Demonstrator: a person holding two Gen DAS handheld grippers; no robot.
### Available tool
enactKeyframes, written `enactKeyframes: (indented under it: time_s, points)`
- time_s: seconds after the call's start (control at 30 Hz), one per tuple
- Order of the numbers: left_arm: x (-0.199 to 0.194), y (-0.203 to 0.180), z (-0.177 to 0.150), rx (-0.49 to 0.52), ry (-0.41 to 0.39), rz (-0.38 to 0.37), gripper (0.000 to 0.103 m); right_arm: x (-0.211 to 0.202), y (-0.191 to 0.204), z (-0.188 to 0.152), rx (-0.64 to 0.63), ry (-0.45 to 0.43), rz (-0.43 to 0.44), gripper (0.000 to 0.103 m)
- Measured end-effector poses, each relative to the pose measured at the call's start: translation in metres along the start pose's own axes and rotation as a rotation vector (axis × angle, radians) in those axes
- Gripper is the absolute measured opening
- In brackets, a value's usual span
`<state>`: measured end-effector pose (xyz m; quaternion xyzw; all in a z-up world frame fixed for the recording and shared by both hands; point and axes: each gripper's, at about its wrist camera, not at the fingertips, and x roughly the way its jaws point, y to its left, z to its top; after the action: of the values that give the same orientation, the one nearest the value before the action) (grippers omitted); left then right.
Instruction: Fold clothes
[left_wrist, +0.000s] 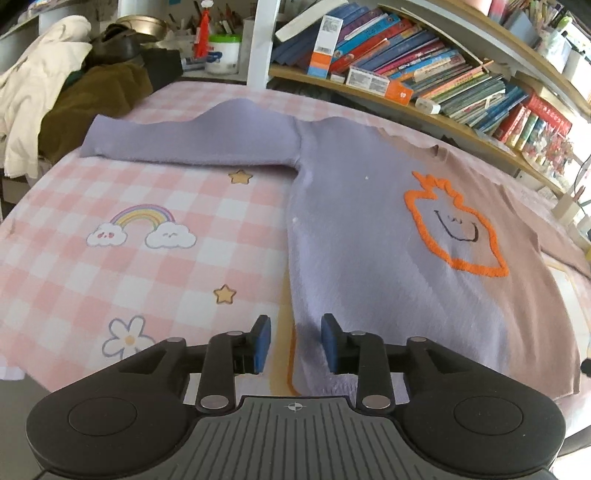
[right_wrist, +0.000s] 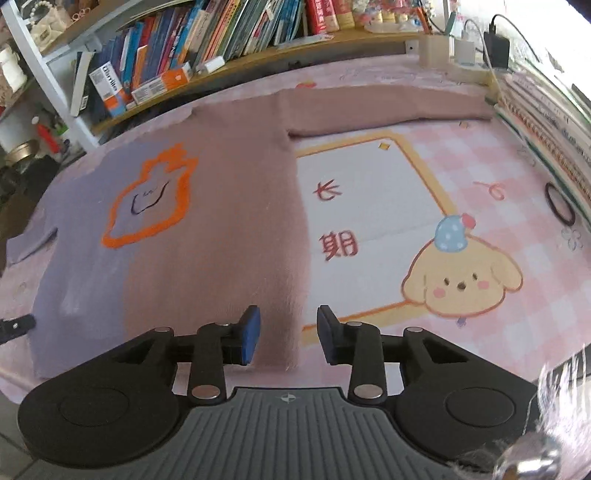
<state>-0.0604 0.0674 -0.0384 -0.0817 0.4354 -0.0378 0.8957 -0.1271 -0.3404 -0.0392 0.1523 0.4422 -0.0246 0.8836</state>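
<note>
**On the bed: sweater flat, both grippers empty**

On the pink checked blanket (left_wrist: 147, 177) your sweater (left_wrist: 351, 229) lay spread flat, sleeves out to both sides. Your left gripper (left_wrist: 295, 345) sat at its lilac hem corner, fingers apart, holding nothing. Right gripper (right_wrist: 286, 338) at the brown hem corner, likewise parted w/ nothing between.

Sweater (left_wrist: 354, 236) flat on blanket (left_wrist: 147, 258), filling centre-right of left wrist frame; 1 sleeve (left_wrist: 192, 142) runs to upper left. Clothes pile (left_wrist: 55, 103) far upper left, bookshelf (left_wrist: 424, 74) along upper right behind sweater. Right wrist frame: sweater (right_wrist: 207, 221) centre-left, other sleeve (right_wrist: 388, 107) toward upper right, hair tie (right_wrist: 559, 203) on blanket at right edge.
</note>
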Motion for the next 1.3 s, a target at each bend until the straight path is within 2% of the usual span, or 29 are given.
enactKeyframes:
  time_s: [0.03,0.1,0.13,0.17,0.23,0.47,0.9,0.93,1.0,1.03,1.07,1.13,1.23,1.3]
  points:
    - [0.001,0.001,-0.001,-0.01,-0.001,-0.001,0.027,0.003,0.0,0.001,-0.001,0.002,0.003,0.03]
    - [0.003,0.003,-0.004,-0.029,-0.002,-0.003,0.01,0.009,0.002,0.002,-0.013,0.003,0.008,0.025]
    - [0.004,0.004,-0.004,-0.043,-0.004,-0.003,0.004,0.012,0.004,0.002,-0.024,0.002,0.01,0.016]
    - [0.005,0.005,-0.005,-0.055,-0.008,0.002,0.004,0.015,0.006,0.002,-0.035,0.002,0.012,0.01]
    - [0.008,0.002,-0.004,-0.045,-0.017,0.016,0.003,0.022,0.01,0.001,-0.056,0.001,0.015,0.006]
    - [0.018,-0.006,0.007,-0.009,-0.021,0.022,0.003,0.038,0.017,0.019,-0.099,-0.028,-0.028,0.005]
    - [0.014,-0.003,0.009,0.007,-0.035,0.038,0.005,0.029,0.015,0.007,-0.084,-0.011,-0.01,0.005]
    - [0.012,-0.004,0.009,0.013,-0.04,0.044,0.007,0.028,0.015,0.007,-0.082,-0.013,-0.013,0.007]
    - [0.005,-0.008,0.008,0.032,-0.059,0.052,0.009,0.025,0.016,0.006,-0.083,-0.025,-0.021,0.019]
    - [0.001,-0.01,0.007,0.038,-0.07,0.053,0.01,0.022,0.017,0.006,-0.085,-0.033,-0.026,0.033]
    - [-0.004,-0.013,0.006,0.046,-0.08,0.054,0.013,0.019,0.019,0.005,-0.093,-0.047,-0.027,0.042]
    - [-0.011,-0.018,0.003,0.064,-0.096,0.056,0.017,0.013,0.022,0.003,-0.109,-0.066,-0.028,0.046]
    - [-0.02,-0.026,-0.001,0.093,-0.114,0.066,0.021,0.006,0.027,-0.001,-0.132,-0.086,-0.033,0.059]
    - [-0.027,-0.031,-0.004,0.102,-0.131,0.069,0.033,0.002,0.03,-0.004,-0.146,-0.099,-0.038,0.066]
